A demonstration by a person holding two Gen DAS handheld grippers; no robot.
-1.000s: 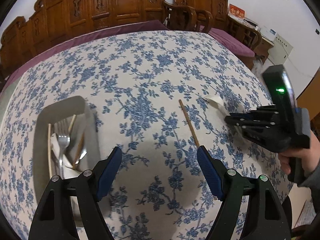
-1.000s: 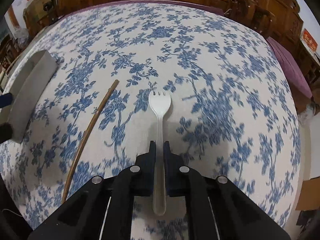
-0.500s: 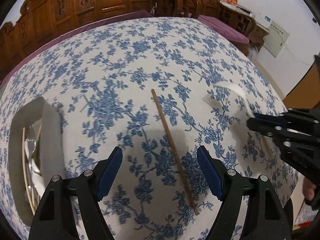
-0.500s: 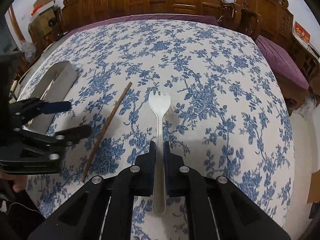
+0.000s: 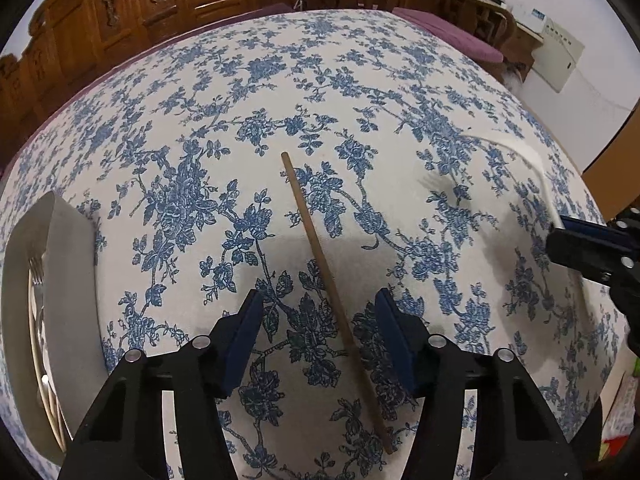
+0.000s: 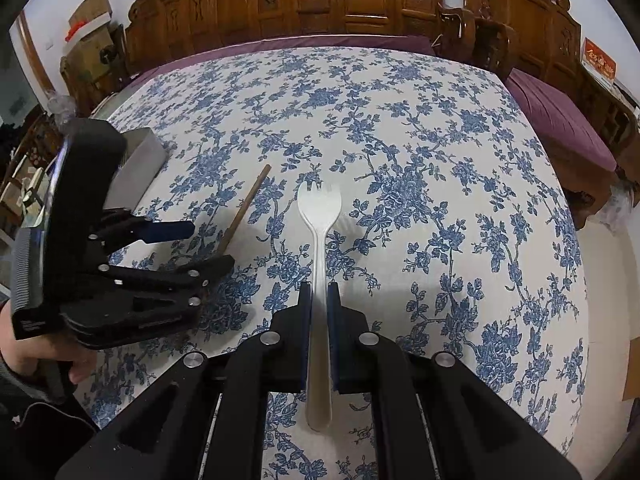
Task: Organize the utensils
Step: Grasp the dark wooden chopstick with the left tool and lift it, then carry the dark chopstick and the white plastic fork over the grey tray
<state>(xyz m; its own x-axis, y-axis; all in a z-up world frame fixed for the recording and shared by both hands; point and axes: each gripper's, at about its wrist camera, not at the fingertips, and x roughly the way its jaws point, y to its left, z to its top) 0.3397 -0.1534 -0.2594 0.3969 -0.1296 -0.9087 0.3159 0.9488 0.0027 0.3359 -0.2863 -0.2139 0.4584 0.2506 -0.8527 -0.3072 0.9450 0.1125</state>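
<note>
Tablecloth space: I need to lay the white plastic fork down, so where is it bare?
The blue floral tablecloth is bare right of the white plastic fork and beyond its tines. It is crowded leftward: brown wooden chopstick, left gripper, grey metal tray.

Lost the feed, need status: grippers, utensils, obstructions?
Left gripper closing around chopstick, pads not yet on it. Right gripper shut on white fork. Tray far left; path clear.

One thin brown wooden chopstick point(image 5: 320, 258) between the left tool's fingers, one white plastic fork point(image 6: 319, 216), one grey metal tray point(image 5: 70, 300).
</note>
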